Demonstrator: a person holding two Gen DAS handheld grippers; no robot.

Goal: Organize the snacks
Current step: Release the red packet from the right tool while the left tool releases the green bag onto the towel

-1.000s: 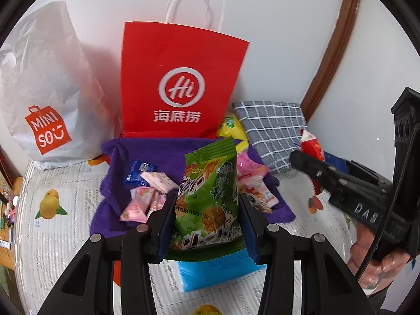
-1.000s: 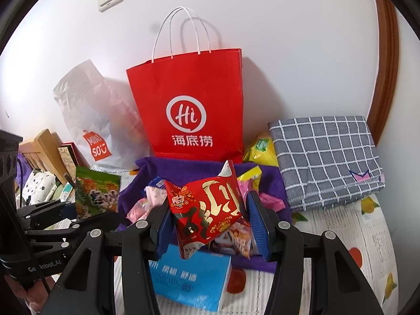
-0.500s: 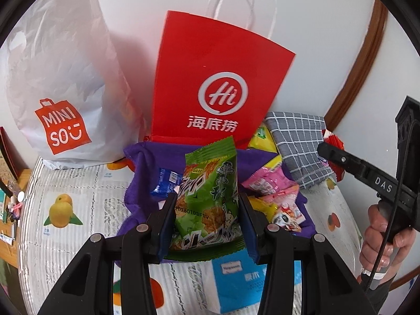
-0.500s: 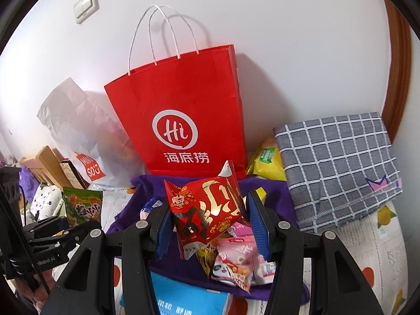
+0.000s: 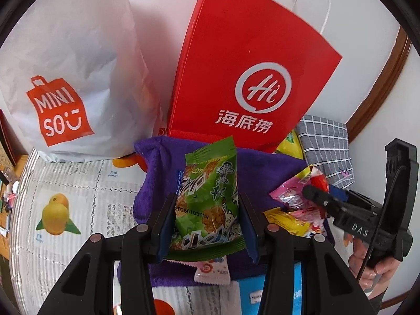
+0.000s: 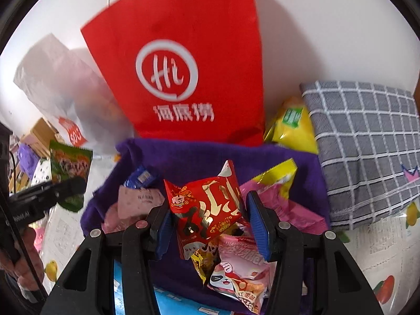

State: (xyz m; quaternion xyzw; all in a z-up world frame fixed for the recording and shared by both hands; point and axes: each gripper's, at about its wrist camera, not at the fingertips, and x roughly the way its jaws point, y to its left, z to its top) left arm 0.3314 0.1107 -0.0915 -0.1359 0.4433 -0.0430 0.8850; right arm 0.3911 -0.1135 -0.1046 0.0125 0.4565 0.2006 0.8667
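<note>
Both tools clamped: left tool (image 5: 207, 225) w/ green snack pack (image 5: 210, 199), right tool (image 6: 210, 223) w/ red snack pack (image 6: 207, 207).

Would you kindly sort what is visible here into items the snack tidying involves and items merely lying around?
Involved:
green snack packet in left gripper
red snack packet in right gripper
loose snacks on purple cloth
red paper bag

Lying about:
grey checked cloth
white Miniso bag
</note>
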